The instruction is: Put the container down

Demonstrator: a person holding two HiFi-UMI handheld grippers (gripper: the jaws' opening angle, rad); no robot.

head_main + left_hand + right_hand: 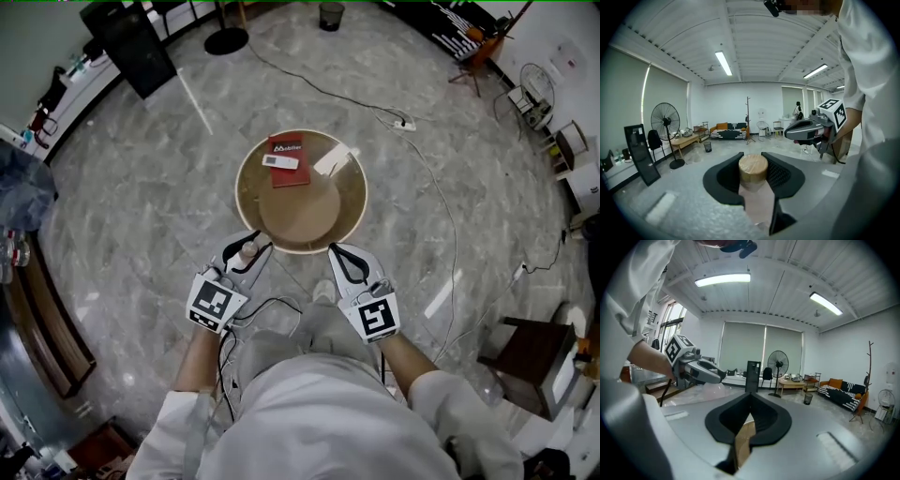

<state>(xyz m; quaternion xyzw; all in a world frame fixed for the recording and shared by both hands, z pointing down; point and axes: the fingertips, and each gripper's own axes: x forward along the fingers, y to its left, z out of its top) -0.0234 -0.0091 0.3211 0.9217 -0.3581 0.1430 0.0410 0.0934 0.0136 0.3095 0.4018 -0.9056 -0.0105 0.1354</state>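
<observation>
A small container (247,251) with a tan round lid and a pale body is clamped between the jaws of my left gripper (251,246), just off the near left rim of the round wooden table (246,178). In the left gripper view the container (753,169) stands upright between the black jaws of the left gripper (752,155), and the right gripper (797,132) shows at the right. My right gripper (333,248) hovers at the table's near right rim, its jaws together with nothing between them. In the right gripper view its tips (750,397) meet above the table edge (743,446).
On the table's far half lie a red book (289,173), a white remote (280,161) on top of it and a white flat object (330,161). Cables and a power strip (403,122) cross the floor. A dark stool (534,361) stands at the right.
</observation>
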